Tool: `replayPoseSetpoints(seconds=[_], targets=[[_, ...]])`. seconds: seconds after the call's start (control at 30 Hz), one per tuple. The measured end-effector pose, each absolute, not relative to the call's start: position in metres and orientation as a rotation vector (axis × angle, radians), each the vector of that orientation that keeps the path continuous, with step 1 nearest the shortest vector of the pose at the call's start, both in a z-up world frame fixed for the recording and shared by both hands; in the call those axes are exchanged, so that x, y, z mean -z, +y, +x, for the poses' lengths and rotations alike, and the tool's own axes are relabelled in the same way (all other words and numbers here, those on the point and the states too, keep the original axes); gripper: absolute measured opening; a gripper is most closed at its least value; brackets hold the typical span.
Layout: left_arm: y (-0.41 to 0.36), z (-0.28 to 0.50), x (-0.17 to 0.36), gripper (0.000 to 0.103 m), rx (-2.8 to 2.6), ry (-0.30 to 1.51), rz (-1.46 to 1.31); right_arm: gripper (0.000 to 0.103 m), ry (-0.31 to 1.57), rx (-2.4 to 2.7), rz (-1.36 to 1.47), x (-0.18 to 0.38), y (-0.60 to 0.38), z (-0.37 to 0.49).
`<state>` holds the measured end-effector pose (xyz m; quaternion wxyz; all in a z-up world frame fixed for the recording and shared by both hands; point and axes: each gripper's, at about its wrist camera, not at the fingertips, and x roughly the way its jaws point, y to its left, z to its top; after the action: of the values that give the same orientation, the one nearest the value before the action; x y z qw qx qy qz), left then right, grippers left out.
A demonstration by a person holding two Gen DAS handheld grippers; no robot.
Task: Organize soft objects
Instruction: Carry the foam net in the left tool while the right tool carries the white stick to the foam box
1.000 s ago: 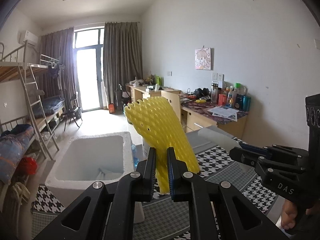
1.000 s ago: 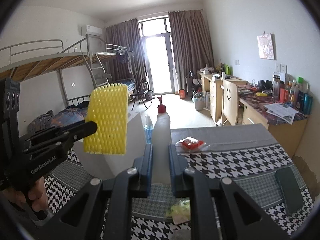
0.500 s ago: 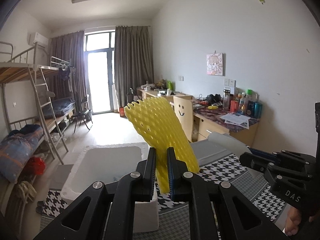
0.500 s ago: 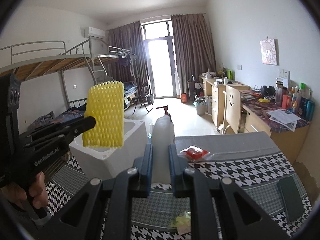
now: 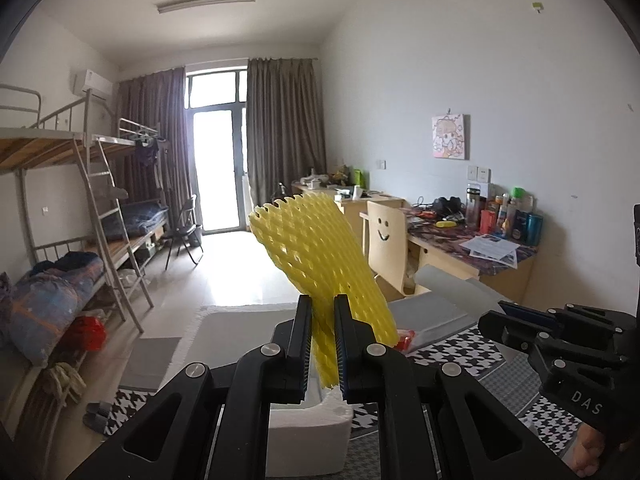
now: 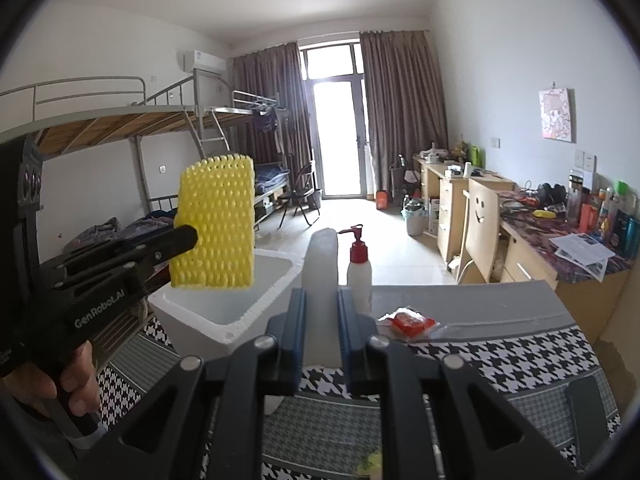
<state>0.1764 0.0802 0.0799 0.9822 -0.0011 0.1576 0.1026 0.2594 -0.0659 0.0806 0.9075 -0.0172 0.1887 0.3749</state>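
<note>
The left gripper point(image 5: 322, 344) is pinched tight on a yellow foam net point(image 5: 320, 264) that sticks up past its tips. Just below and ahead sits the white foam box point(image 6: 224, 308). The right gripper point(image 6: 322, 328) squeezes a whitish foam sheet point(image 6: 320, 276). Both things are floppy, so I think they could slip out or flop onto the box rim instead of inside. Right of that gripper, a pump bottle point(image 6: 359, 268) stands close by, and a red packet point(image 6: 410, 322) lies on the checked table cloth point(image 6: 500, 356). The bottle could get knocked over.
</note>
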Motion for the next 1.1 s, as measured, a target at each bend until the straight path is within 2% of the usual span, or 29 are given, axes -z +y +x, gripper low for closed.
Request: replayPoseSetpoints(seconds=[1.1], targets=[[0.124,0.194,-0.064,0.012,-0.372,0.379,-0.051,0.018,0.406,-0.891,-0.132,-0.086,0.001,0.271]])
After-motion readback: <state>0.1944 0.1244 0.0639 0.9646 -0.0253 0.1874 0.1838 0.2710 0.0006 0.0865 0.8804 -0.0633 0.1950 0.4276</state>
